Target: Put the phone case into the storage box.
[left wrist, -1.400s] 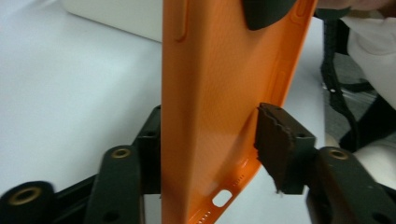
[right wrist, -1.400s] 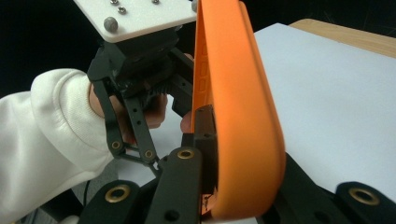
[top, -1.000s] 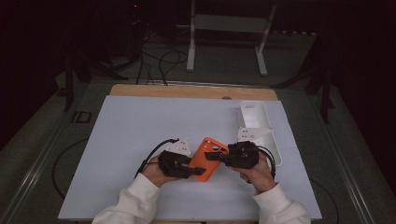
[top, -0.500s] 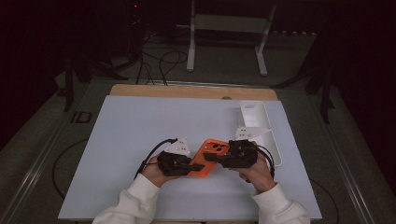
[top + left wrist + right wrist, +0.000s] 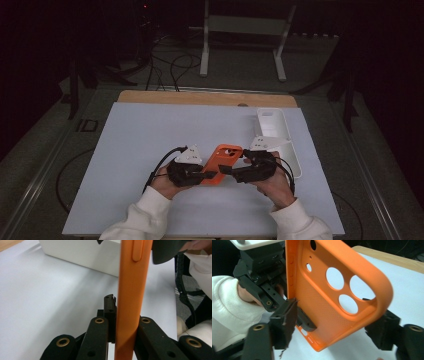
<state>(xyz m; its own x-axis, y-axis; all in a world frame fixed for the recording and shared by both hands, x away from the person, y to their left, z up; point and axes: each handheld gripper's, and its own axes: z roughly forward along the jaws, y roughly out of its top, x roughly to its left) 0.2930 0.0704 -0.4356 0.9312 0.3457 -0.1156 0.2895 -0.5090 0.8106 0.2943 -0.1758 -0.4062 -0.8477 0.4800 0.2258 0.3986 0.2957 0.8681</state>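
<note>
Standing over the bench (image 5: 150, 130), I see both hands meeting low in the middle of the high view, each holding a gripper up to an orange phone case (image 5: 223, 161). The case sits just below the centre of that frame, lifted between the two grippers, with its camera cut-outs toward the top.

The left gripper (image 5: 206, 176) comes in from the lower left, and in the left gripper view its jaws are pinched on the thin edge of the case (image 5: 130, 302), one jaw flat against each face. The case rises as a narrow orange strip up the middle of that frame, with a side button near the top.

The right gripper (image 5: 225, 170) comes in from the lower right. In the right gripper view the case (image 5: 322, 305) fills the centre, its inner face and round holes turned to the camera; the jaws stand wide on either side of its lower corner, and I cannot tell whether they actually press it.

A white tray (image 5: 274, 127) rests on the bench at the right of the high view, just beyond the right hand (image 5: 272, 180).
</note>
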